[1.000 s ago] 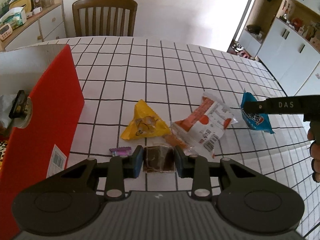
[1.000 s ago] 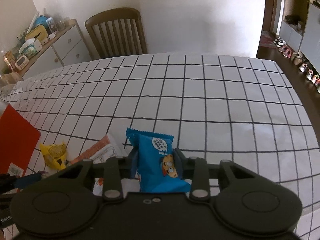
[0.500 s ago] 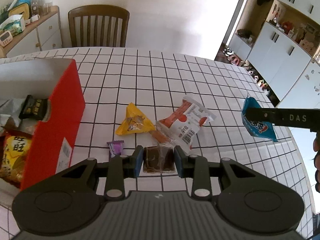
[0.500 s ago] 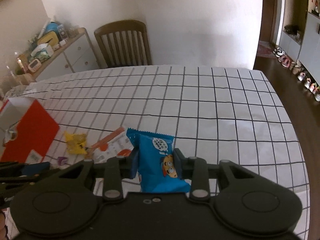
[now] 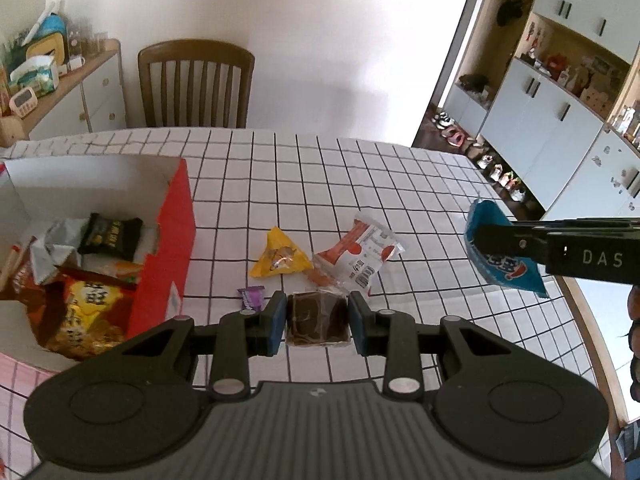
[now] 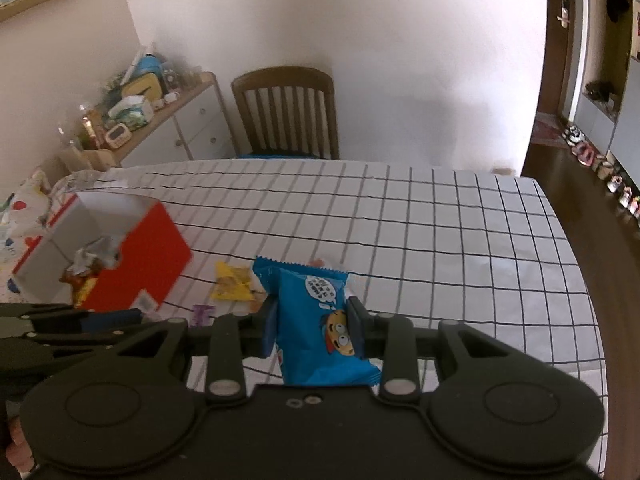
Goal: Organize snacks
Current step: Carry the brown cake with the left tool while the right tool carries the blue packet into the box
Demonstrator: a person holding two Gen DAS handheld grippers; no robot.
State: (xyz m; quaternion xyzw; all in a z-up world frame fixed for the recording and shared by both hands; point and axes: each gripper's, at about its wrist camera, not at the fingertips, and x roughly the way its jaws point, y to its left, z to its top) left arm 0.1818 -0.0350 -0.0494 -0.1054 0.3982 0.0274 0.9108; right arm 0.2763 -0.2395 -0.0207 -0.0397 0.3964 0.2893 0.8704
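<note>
My left gripper (image 5: pixel 317 320) is shut on a dark brown square snack (image 5: pixel 317 318), held above the checked table. My right gripper (image 6: pixel 312 326) is shut on a blue snack packet (image 6: pixel 320 320), also seen in the left wrist view (image 5: pixel 502 254) at the right. A red open box (image 5: pixel 168 248) with several snacks inside stands at the left; it also shows in the right wrist view (image 6: pixel 136 256). On the table lie a yellow triangular packet (image 5: pixel 280 258), an orange-and-white packet (image 5: pixel 360 256) and a small purple candy (image 5: pixel 251 297).
A wooden chair (image 5: pixel 196 84) stands at the table's far edge. A sideboard (image 5: pixel 60 96) with clutter is at the far left. White cabinets (image 5: pixel 560 128) line the right wall. The table's right edge (image 6: pixel 576 264) drops to the floor.
Both grippers have risen and pulled back with their snacks still held. The inside of the red box has come into view at the left.
</note>
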